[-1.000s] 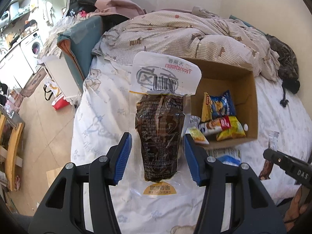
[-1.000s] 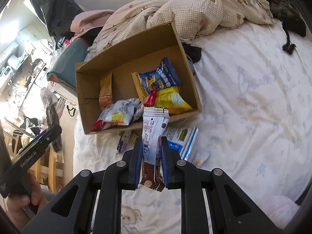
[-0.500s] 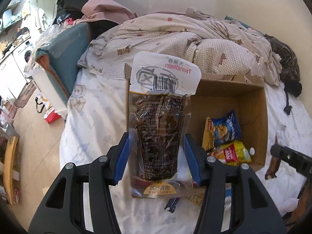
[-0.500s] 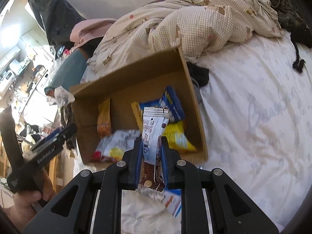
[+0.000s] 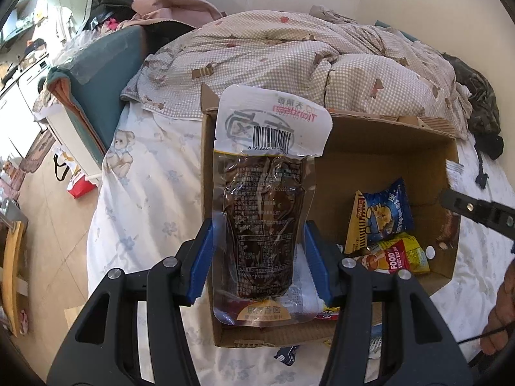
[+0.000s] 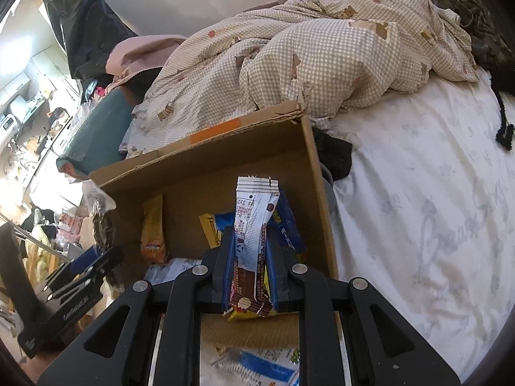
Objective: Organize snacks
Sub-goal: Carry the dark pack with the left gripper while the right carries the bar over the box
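My left gripper is shut on a clear pouch of dark brown snack with a white barcode top, held above the left part of the open cardboard box. My right gripper is shut on a white and brown snack bar wrapper, held upright over the box's right side. Inside the box lie a blue packet, a yellow packet and an orange packet.
The box sits on a white bed sheet with a checked duvet bunched behind it. Loose packets lie on the sheet in front of the box. Black clothing lies by its right wall. The floor drops off at left.
Both grippers have moved forward over the box with their snacks still held. The box now fills more of both views.
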`<state>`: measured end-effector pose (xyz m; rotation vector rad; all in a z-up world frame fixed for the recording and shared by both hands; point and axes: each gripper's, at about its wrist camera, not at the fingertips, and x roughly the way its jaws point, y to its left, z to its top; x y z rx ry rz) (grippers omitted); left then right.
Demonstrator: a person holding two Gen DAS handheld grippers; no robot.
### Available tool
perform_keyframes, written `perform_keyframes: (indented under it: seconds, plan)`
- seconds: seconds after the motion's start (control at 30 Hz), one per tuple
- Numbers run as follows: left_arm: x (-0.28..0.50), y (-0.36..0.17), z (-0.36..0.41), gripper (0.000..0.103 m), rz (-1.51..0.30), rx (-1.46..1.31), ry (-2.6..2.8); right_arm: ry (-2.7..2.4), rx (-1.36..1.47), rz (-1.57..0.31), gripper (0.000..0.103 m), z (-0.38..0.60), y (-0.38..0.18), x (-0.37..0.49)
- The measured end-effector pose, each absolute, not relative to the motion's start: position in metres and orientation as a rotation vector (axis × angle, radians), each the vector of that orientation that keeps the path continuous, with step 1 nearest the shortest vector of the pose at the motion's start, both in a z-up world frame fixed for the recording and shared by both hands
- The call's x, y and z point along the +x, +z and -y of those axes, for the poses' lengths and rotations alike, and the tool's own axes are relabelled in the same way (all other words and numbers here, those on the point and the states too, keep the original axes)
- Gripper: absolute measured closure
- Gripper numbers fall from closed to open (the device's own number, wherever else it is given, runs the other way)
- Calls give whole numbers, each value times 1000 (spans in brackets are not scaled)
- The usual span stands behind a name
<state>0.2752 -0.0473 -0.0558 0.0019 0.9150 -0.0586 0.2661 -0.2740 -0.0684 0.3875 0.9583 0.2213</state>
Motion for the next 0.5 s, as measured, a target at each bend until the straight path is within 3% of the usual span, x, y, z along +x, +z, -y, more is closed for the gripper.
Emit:
perform_keyframes:
  seconds: [0.5]
  plan:
    - [275, -53, 49, 50, -893, -13, -70, 221, 426, -954, 81, 273, -71, 271]
